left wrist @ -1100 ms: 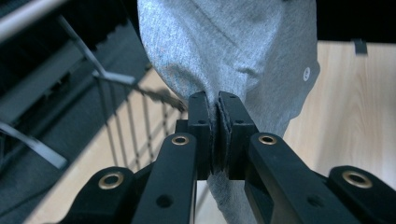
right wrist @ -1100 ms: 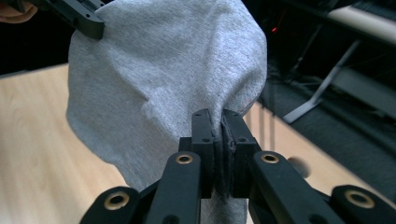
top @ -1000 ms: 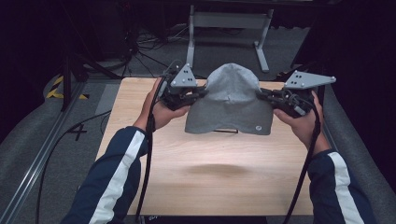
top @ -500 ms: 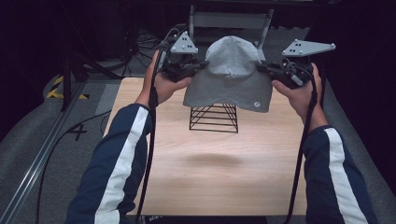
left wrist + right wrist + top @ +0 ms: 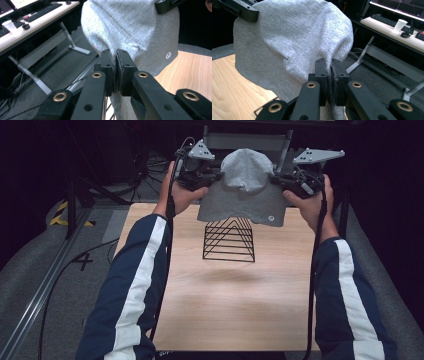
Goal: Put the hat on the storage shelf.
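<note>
A grey knit beanie (image 5: 246, 187) hangs stretched between both grippers, raised above the far part of the wooden table (image 5: 235, 305). My left gripper (image 5: 212, 176) is shut on the beanie's left edge; the left gripper view shows the fabric (image 5: 132, 30) pinched between the jaws (image 5: 116, 68). On the opposite side my right gripper (image 5: 277, 179) is shut on the right edge, its jaws (image 5: 330, 78) clamping the cloth (image 5: 294, 42). A black wire pyramid stand (image 5: 229, 240) sits on the table just below and in front of the beanie.
A metal frame (image 5: 247, 140) stands beyond the table's far edge. Cables and a rail (image 5: 45, 285) run along the floor at left. Desks with keyboards and a cup (image 5: 400, 25) lie farther off.
Both hands have lifted the beanie up and away toward the far edge. The wire stand, covered a second ago, now stands exposed on the table.
</note>
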Available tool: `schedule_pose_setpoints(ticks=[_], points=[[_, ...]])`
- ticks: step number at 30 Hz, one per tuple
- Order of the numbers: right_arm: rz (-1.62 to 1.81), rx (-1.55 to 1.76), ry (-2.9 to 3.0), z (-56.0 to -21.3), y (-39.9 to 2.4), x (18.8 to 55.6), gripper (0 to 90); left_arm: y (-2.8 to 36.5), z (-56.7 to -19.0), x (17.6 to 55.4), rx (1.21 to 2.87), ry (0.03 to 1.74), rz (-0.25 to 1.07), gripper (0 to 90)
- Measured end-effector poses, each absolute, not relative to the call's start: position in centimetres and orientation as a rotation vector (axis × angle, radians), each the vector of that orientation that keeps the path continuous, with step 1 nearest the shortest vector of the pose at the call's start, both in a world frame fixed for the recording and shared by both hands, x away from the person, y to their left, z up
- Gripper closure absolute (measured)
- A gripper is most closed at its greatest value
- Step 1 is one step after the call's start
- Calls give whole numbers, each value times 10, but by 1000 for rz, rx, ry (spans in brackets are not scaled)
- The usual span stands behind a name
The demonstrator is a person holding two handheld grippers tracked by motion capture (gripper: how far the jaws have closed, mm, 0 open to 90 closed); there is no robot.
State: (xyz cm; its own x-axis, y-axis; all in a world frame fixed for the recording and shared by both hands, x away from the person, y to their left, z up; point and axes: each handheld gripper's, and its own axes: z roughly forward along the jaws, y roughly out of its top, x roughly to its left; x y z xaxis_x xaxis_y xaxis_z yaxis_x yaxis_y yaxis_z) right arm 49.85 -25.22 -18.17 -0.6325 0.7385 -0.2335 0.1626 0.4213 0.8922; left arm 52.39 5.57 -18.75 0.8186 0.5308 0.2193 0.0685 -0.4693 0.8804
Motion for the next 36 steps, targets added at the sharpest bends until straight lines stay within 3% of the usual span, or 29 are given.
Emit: schedule_pose_setpoints(ticks=[12, 36], points=[[1209, 783, 2093, -202, -246, 509, 851, 64, -211, 533, 1968, 492, 502, 848], [1240, 702, 2127, -207, -246, 474, 851, 79, -218, 499, 1949, 408, 466, 848]])
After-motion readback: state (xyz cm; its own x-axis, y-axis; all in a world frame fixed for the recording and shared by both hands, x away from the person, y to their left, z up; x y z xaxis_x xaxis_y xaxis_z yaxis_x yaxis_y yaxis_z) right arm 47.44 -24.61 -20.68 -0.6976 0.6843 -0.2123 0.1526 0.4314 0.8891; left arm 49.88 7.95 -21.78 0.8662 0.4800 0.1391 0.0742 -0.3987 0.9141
